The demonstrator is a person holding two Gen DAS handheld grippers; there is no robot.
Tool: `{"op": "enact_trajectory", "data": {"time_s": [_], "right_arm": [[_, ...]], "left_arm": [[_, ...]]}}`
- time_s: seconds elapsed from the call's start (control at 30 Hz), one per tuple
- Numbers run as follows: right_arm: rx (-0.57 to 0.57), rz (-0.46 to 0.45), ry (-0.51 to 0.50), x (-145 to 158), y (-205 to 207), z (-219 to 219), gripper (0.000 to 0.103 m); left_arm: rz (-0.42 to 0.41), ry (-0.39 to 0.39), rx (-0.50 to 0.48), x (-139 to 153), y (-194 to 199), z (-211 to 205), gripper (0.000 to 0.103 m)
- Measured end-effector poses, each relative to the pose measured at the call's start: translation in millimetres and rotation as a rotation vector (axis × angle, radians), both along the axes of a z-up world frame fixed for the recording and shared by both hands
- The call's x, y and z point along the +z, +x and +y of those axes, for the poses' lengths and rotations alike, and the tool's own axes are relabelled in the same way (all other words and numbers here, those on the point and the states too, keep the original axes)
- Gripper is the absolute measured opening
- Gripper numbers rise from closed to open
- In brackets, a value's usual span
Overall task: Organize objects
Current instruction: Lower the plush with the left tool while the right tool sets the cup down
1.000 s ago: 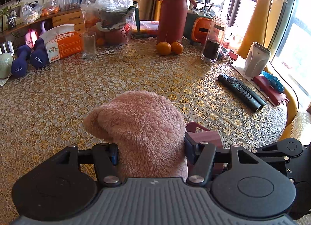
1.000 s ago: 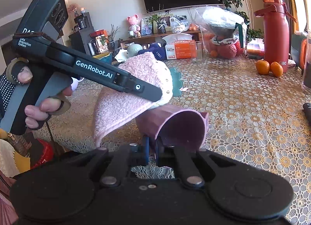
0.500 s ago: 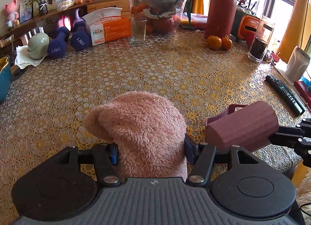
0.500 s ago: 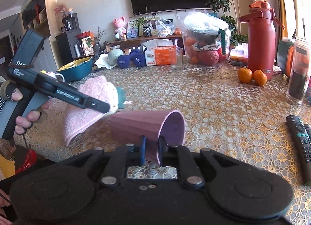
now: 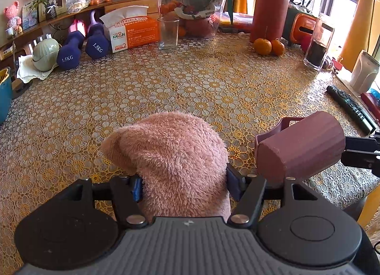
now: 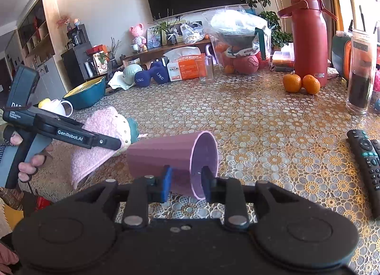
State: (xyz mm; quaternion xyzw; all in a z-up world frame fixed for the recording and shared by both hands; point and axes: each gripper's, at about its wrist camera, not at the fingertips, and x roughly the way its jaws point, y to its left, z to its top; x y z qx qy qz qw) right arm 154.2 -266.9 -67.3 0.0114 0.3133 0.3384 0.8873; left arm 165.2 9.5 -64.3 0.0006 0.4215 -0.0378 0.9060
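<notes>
My left gripper point(image 5: 184, 187) is shut on a fluffy pink towel point(image 5: 173, 158) and holds it above the near table edge. In the right wrist view the towel point(image 6: 99, 137) hangs from the left gripper point(image 6: 114, 143) at the left. My right gripper point(image 6: 186, 186) is shut on the rim of a mauve ribbed cup point(image 6: 175, 156), held on its side with the mouth facing right, one finger inside. In the left wrist view the cup point(image 5: 299, 146) floats right of the towel.
Round table with gold lace cloth point(image 5: 190, 85). At the back stand dumbbells point(image 5: 71, 51), a tissue box point(image 5: 133, 32), a glass point(image 5: 168, 34), a red flask point(image 5: 269, 4), oranges point(image 5: 268, 47) and a jar point(image 5: 318, 42). Remotes point(image 6: 367, 165) lie right. A teal bowl point(image 6: 85, 93) and white mug point(image 6: 57, 107) stand left.
Both grippers have drawn apart: the cup moved right and away from the towel, and its mouth now faces right. The left wrist view has swung left.
</notes>
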Motion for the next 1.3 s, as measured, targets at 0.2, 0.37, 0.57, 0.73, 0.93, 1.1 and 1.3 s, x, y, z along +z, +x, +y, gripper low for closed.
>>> {"op": "enact_trajectory", "data": {"time_s": [0.2,0.37,0.57,0.73,0.93,1.1,1.3], "right_arm": [[-0.02,0.003,0.019,7.0,-6.9,-5.5,0.045],[-0.058,0.001,0.046,14.0,-16.0,-9.4,0.055],[-0.075,-0.029,0.035,27.7,-33.1,-4.1,0.06],[-0.102,-0.056,0.008,37.6,-49.0,4.6,0.062],[-0.13,-0.109,-0.042,47.9,-69.7,18.3,0.064],[-0.158,-0.12,-0.04,51.8,-79.1,23.8,0.064],[-0.163,-0.106,-0.035,49.6,-83.2,24.4,0.065]], "left_arm": [[-0.045,0.035,-0.015,6.8,-9.0,-1.6,0.087],[-0.042,0.016,-0.005,11.5,-15.7,1.6,0.088],[-0.083,-0.003,0.0,22.5,-39.0,0.6,0.101],[-0.134,-0.008,0.009,33.9,-64.1,-2.1,0.103],[-0.189,-0.04,0.012,44.8,-96.0,-4.5,0.103],[-0.22,-0.033,0.007,50.3,-113.8,-9.0,0.103],[-0.222,-0.03,0.008,47.8,-122.0,-9.0,0.103]]}}
